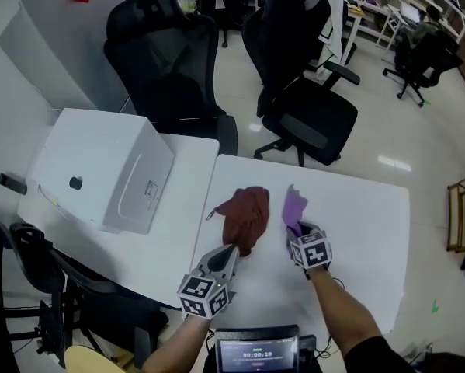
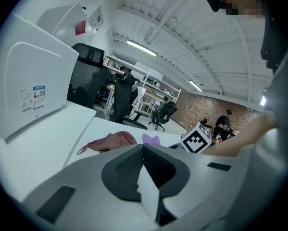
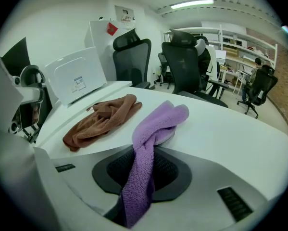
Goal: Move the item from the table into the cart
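Observation:
A purple cloth lies bunched on the white table, and my right gripper is shut on its near end. In the right gripper view the purple cloth runs twisted from between the jaws out onto the table. A brown cloth lies crumpled just left of it, also visible as the brown cloth. My left gripper sits at the brown cloth's near edge. In the left gripper view the jaws of my left gripper meet with nothing between them, and the brown cloth lies beyond them.
A white box-shaped machine stands on the adjoining table at the left. Two black office chairs stand behind the tables. A black frame sits below the left table's edge. More chairs and shelves fill the far right.

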{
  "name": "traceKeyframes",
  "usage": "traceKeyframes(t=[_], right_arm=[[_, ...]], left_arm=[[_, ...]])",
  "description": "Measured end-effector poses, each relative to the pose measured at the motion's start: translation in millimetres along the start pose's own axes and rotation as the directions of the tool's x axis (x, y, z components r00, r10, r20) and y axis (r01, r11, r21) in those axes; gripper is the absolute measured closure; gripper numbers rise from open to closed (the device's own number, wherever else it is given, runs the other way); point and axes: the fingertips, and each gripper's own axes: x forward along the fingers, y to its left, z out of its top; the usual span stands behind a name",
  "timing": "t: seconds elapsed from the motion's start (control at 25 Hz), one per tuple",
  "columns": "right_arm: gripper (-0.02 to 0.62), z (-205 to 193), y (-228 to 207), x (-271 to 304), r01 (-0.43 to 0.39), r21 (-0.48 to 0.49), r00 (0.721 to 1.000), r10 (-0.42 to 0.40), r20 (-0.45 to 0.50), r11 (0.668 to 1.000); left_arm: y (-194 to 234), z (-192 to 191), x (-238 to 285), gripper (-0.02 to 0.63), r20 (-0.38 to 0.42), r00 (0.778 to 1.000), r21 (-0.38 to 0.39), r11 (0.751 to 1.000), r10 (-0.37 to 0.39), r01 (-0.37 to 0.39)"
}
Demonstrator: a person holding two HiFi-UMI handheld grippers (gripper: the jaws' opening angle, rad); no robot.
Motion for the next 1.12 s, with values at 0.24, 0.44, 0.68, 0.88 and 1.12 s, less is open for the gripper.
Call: traceKeyframes(t=[0.24, 0.44, 0.68, 0.88, 1.12], right_arm=[[0.531, 37, 19, -63, -0.028, -0.023, 0.989, 0.031, 0.145, 0.999], [0.531, 56, 24, -133, -0.015, 0.002, 0.966, 0.014, 0.257, 1.000], [0.531, 63, 34, -238, 0.008, 0.016, 0.915, -0.014, 0.402, 1.000], [0.531, 70, 55, -319, 0.007, 0.012, 0.860, -0.012, 0.510, 1.000], [0.531, 72, 80, -410, 0.010, -0.048, 0.807, 0.020, 0.590, 0.999]], left_arm=[[-12, 38, -26, 0.606, 0.081, 0.997, 0.038, 0.999, 0.005, -0.008], [-41, 59, -54, 0.606, 0.141, 0.990, 0.058, 0.998, -0.005, -0.003], [-95, 80, -98, 0.606, 0.194, 0.979, 0.111, 0.993, -0.060, 0.039], [-147, 115, -144, 0.606, 0.285, 0.949, 0.169, 0.982, -0.134, 0.087], [-179, 133, -182, 0.606, 0.354, 0.929, 0.196, 0.980, -0.106, 0.037]])
